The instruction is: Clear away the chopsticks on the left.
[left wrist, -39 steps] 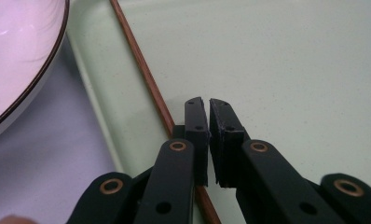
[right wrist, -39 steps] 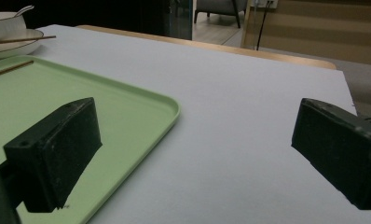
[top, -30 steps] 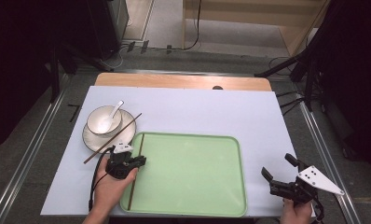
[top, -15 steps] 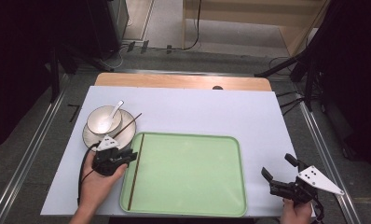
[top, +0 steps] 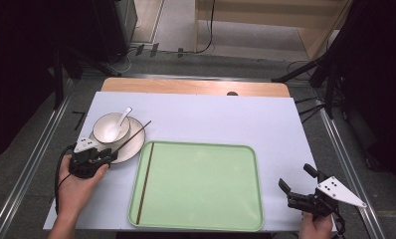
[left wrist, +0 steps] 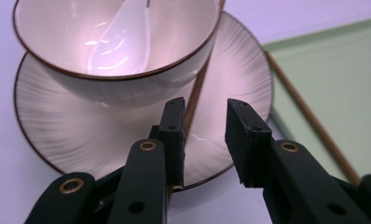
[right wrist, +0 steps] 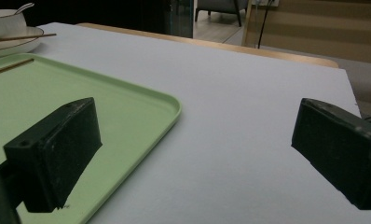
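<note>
A white bowl [top: 105,130] with a white spoon [top: 121,119] stands on a white plate [top: 132,143] at the table's left. One brown chopstick [top: 136,132] lies slanted across the plate. A second chopstick [top: 145,179] lies along the left side of the green tray [top: 201,184]. My left gripper [top: 108,157] hovers at the plate's near rim. In the left gripper view its jaws have just been opening [left wrist: 204,140] and press on nothing. The plate's chopstick [left wrist: 200,88] runs under the left jaw. My right gripper [top: 296,178] stands open and holds nothing at the table's near right corner.
The tray fills the near middle of the pale blue mat [top: 226,119]. A wooden strip [top: 196,87] runs along the far edge. Metal rails flank the table, and cables lie on the floor behind it.
My left gripper has moved left and away from the tray's left edge to the plate's near rim, its jaws parting. The chopstick stays in the tray. The right gripper has not moved.
</note>
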Available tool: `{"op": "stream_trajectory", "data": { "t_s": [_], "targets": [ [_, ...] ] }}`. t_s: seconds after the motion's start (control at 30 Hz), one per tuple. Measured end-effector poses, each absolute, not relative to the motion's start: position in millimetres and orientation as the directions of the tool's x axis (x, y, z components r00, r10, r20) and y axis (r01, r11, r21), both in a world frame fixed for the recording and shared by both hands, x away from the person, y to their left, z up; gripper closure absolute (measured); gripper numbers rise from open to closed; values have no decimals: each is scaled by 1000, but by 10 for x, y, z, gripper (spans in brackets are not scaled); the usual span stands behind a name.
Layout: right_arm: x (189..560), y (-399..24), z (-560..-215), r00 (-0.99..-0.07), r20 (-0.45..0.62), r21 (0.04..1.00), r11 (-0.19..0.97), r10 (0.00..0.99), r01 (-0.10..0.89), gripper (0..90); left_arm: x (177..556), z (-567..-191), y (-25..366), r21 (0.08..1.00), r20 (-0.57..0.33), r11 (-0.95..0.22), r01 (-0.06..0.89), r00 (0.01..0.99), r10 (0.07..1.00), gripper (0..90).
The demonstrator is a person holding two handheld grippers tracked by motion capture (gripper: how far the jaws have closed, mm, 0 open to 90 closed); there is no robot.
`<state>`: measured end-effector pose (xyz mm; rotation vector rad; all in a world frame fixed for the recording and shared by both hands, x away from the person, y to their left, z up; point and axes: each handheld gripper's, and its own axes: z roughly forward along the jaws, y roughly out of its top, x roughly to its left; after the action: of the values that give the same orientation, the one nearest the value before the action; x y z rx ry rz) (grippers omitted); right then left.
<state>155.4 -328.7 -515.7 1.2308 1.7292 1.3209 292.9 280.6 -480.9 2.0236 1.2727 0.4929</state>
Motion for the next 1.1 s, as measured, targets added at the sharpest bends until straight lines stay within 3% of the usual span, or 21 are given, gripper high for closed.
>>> {"op": "stream_trajectory", "data": {
  "t_s": [0.3, 0.57, 0.77, 1.1],
  "targets": [
    [1553, -3287, -5158, -366, 54, 953, 61, 929, 297, 10, 3028, -4929, 2783, 683, 3, -324, 654, 441, 897, 662],
    [1553, -3289, -5159, -365, 54, 953, 61, 929, 297, 10, 3048, -4970, 2748, 656, 27, -360, 663, 456, 889, 759],
    [1552, -3291, -5159, -365, 55, 953, 60, 929, 297, 10, 3032, -4964, 2702, 644, 8, -386, 661, 499, 867, 845],
    [1544, -3307, -5156, -361, 58, 953, 55, 931, 296, 11, 2942, -4841, 2697, 695, -48, -321, 644, 486, 872, 851]
  ]
}}
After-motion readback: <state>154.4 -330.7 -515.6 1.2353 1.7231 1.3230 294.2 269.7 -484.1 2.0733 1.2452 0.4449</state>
